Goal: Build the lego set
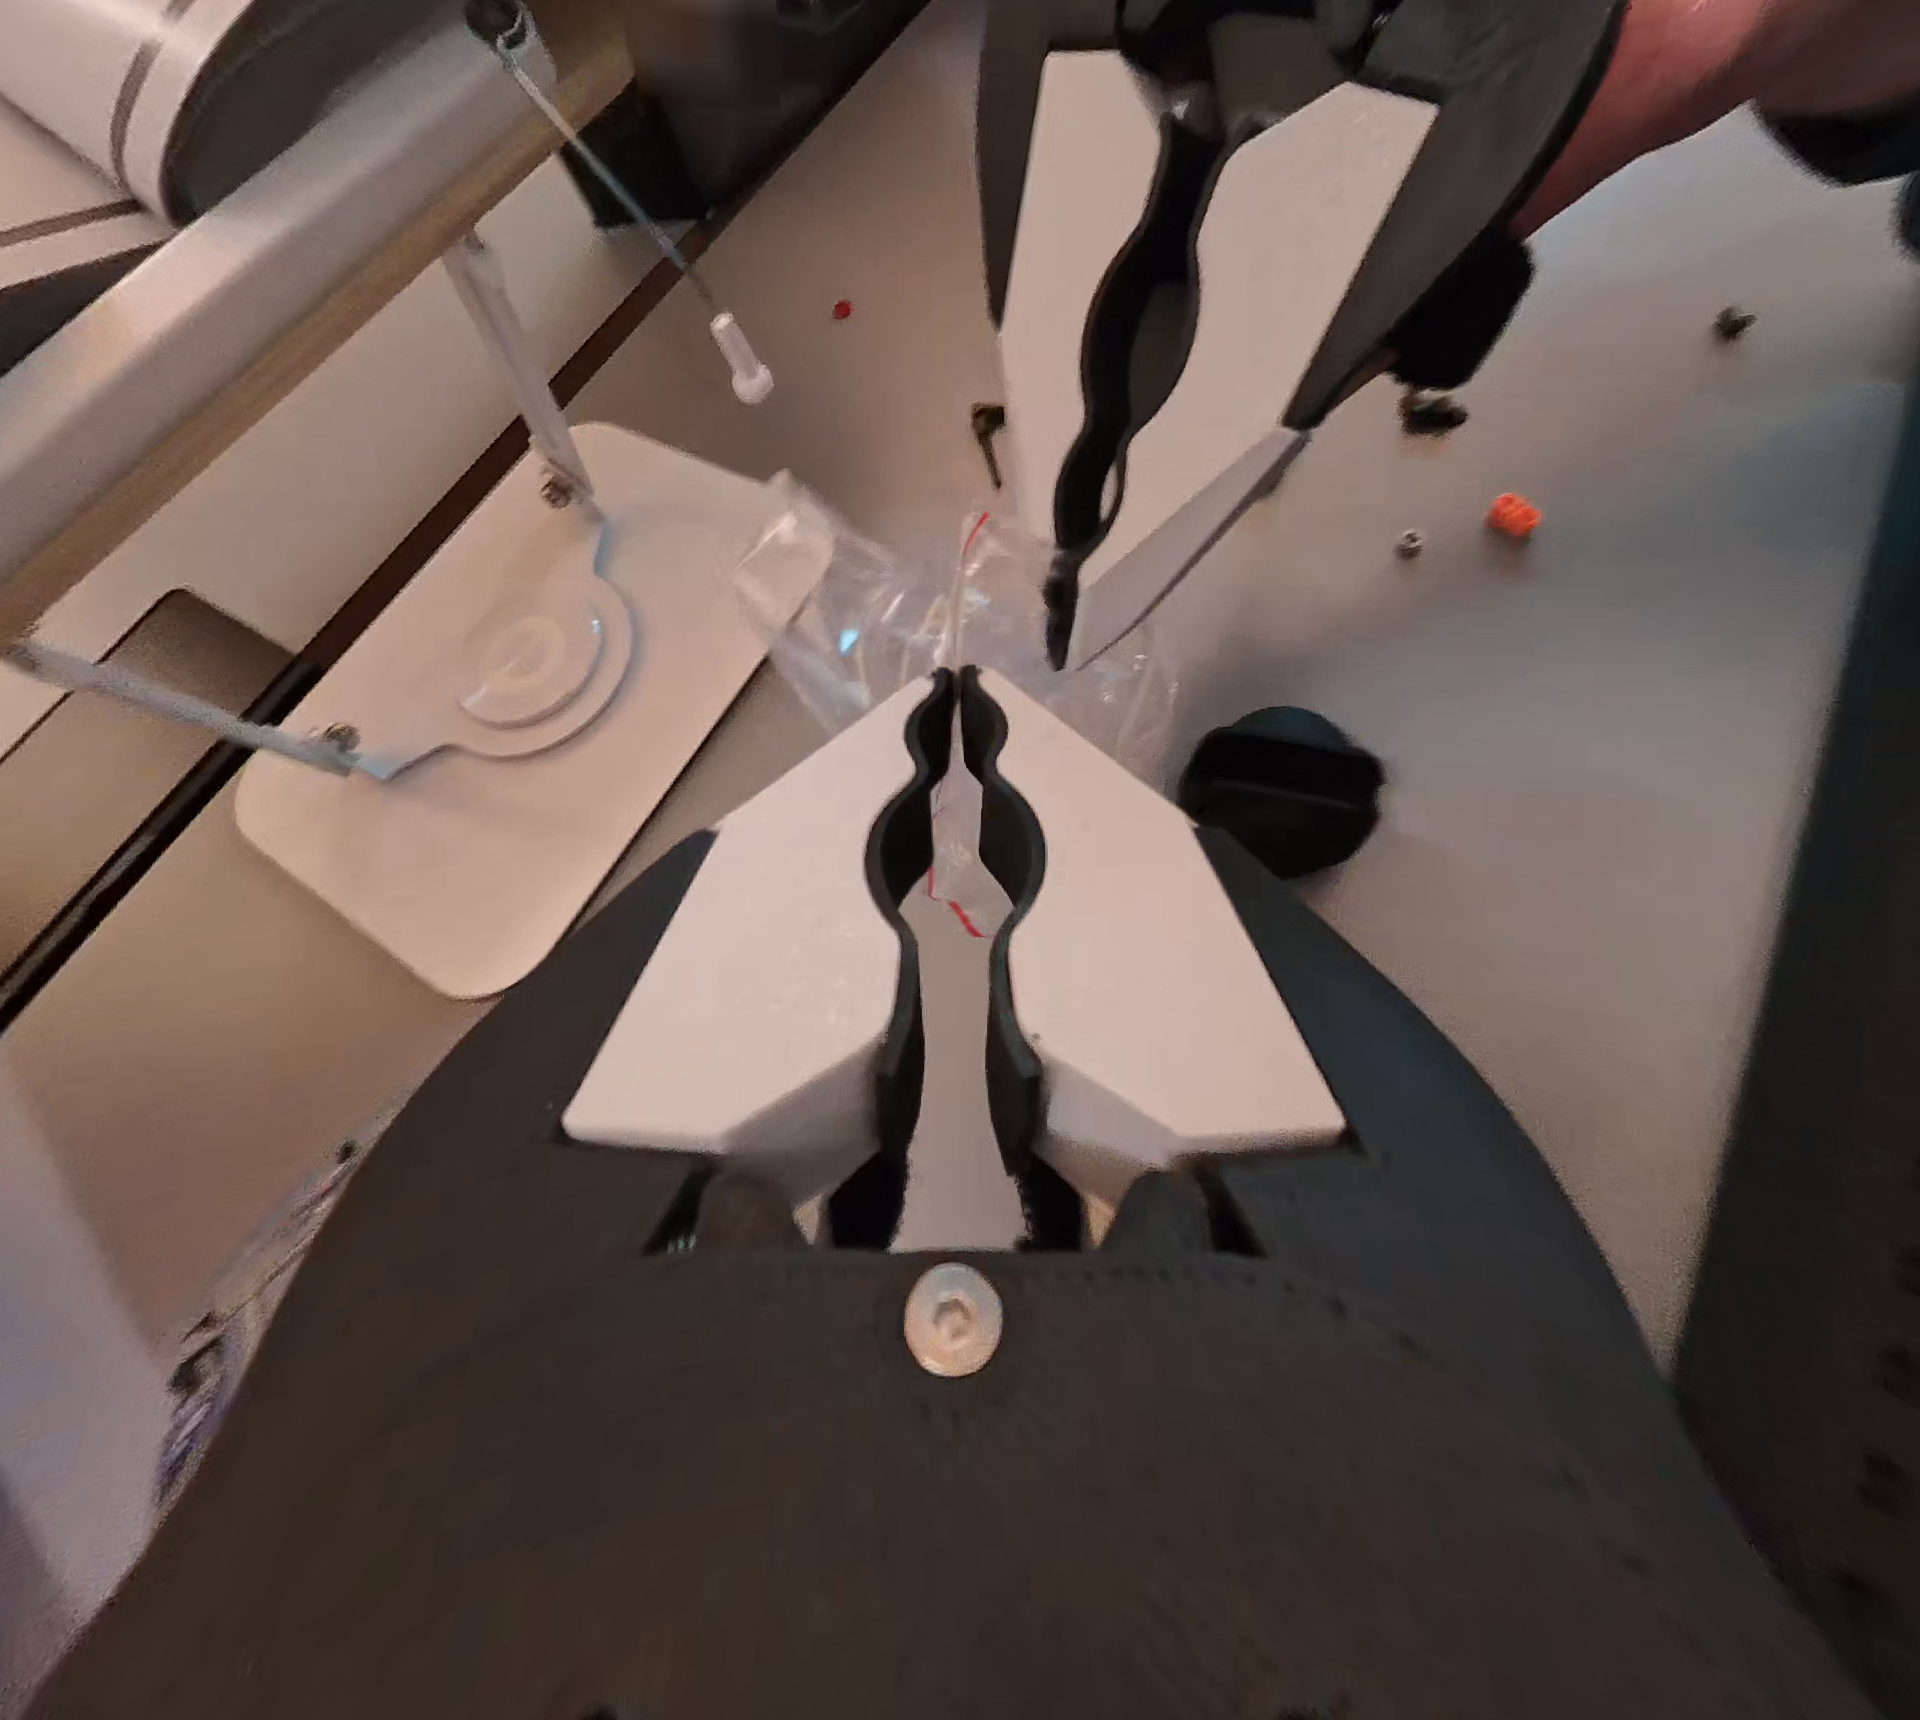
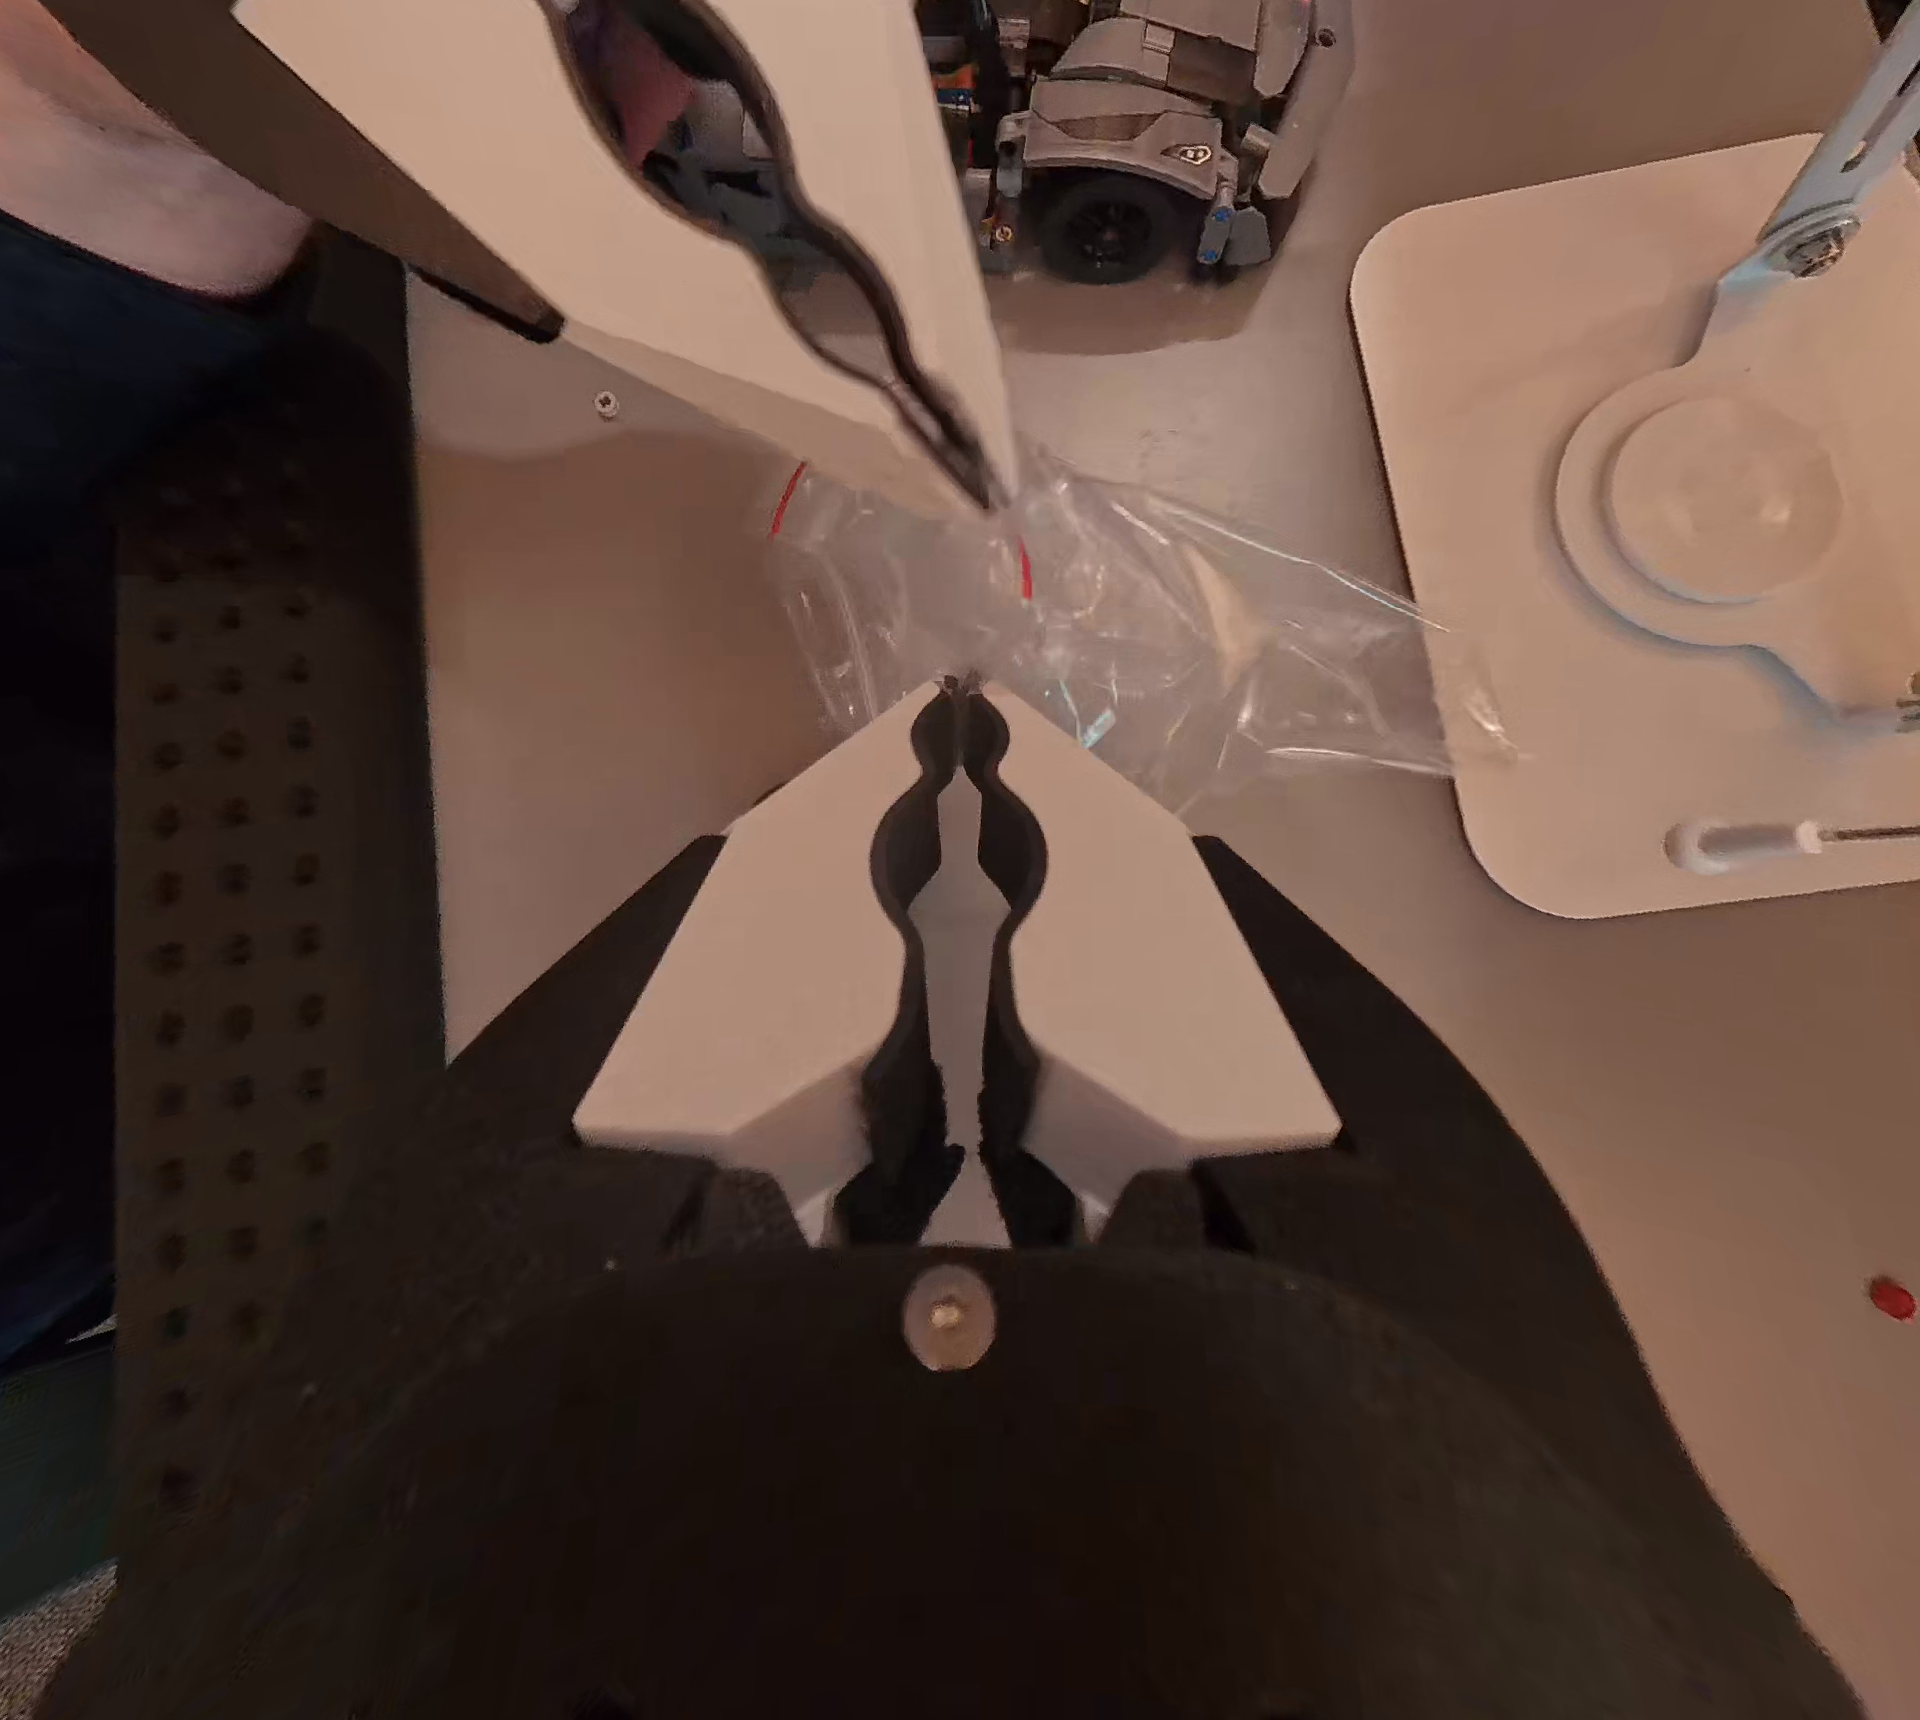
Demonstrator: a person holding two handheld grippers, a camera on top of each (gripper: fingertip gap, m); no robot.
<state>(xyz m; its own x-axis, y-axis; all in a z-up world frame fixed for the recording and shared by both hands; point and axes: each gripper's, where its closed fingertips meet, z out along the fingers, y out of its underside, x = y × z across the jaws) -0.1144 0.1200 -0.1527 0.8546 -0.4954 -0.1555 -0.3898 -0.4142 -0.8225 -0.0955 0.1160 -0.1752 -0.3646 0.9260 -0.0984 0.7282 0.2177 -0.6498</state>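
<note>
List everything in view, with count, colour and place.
plastic bag: one, clear with red line, mid-table, pinched by both grippers
lego car: one, grey, far side of table
stand base: one, white, beside bag
black knob: one, near bag
orange piece: one, loose on table
red piece: one, loose on table
table: one, pale
left gripper: fingers shut on bag
right gripper: fingers shut on bag

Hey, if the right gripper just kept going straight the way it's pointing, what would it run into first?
The clear plastic bag the right gripper already pinches; past that, probably the left gripper, though depth is hard to judge.
</note>
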